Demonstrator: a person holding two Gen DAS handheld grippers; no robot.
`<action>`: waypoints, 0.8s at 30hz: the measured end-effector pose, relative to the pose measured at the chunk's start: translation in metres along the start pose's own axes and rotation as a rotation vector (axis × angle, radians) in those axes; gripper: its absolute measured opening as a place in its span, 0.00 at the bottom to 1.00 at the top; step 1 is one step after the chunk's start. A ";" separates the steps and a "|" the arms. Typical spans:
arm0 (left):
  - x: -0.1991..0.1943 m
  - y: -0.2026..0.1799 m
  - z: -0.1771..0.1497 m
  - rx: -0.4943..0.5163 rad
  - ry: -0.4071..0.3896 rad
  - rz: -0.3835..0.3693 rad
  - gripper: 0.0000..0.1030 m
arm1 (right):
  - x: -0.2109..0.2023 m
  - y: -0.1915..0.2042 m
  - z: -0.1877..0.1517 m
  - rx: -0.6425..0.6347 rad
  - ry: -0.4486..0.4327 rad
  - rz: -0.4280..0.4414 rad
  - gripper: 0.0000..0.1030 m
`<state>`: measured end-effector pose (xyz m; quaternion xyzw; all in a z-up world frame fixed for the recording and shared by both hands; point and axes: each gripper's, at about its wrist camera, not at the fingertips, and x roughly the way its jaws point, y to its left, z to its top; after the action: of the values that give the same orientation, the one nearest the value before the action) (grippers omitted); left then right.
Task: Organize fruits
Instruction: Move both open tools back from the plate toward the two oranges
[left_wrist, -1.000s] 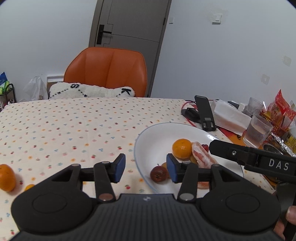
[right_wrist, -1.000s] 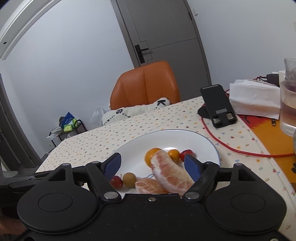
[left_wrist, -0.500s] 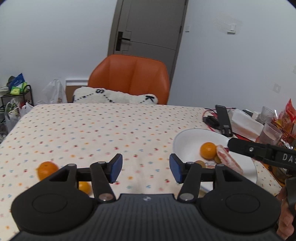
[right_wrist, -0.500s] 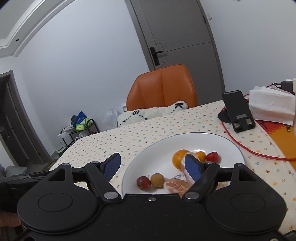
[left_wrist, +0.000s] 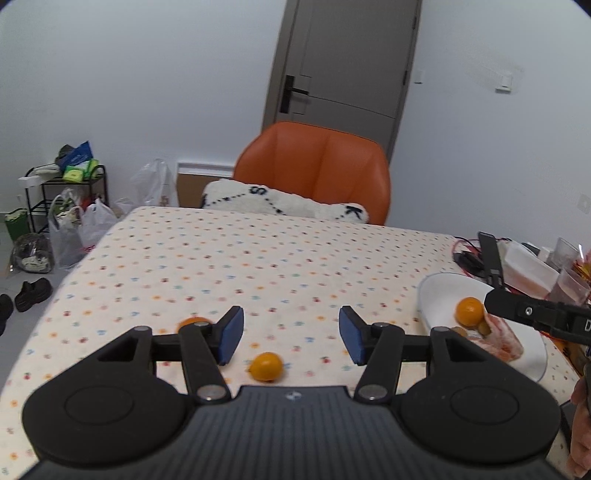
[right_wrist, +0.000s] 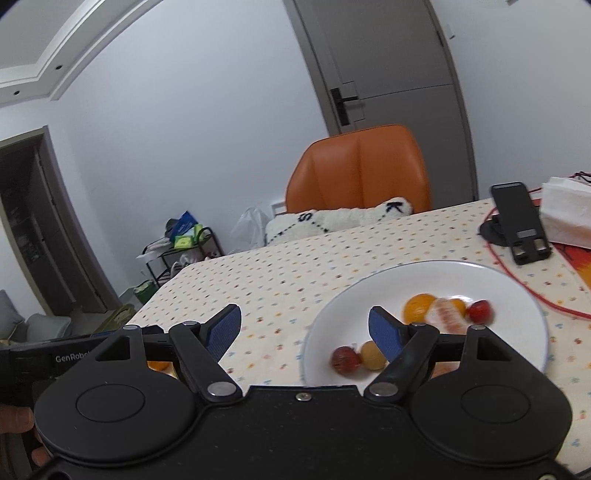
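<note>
Left gripper (left_wrist: 291, 339) now off the plate (left_wrist: 436, 295), over dotted tablecloth (left_wrist: 258, 266) (both grippers' fingers apart, empty).

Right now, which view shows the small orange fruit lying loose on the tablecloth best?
The left wrist view: the small orange fruit sits unobstructed between the open fingers of the left hand-held gripper. In the right wrist view only an orange sliver shows behind a gripper finger; whether it is the same fruit is unclear.
</note>
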<state>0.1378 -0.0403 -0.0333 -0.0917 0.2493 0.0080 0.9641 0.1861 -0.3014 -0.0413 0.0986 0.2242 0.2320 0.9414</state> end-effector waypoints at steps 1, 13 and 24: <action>-0.001 0.003 0.000 -0.004 0.000 0.005 0.54 | 0.002 0.003 -0.001 -0.004 0.004 0.008 0.73; -0.009 0.040 -0.005 -0.048 -0.003 0.060 0.54 | 0.022 0.037 -0.007 -0.032 0.056 0.083 0.73; -0.006 0.061 -0.011 -0.074 0.017 0.078 0.54 | 0.042 0.067 -0.017 -0.070 0.114 0.146 0.69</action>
<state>0.1235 0.0176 -0.0508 -0.1177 0.2602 0.0541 0.9568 0.1850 -0.2211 -0.0522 0.0685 0.2612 0.3130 0.9105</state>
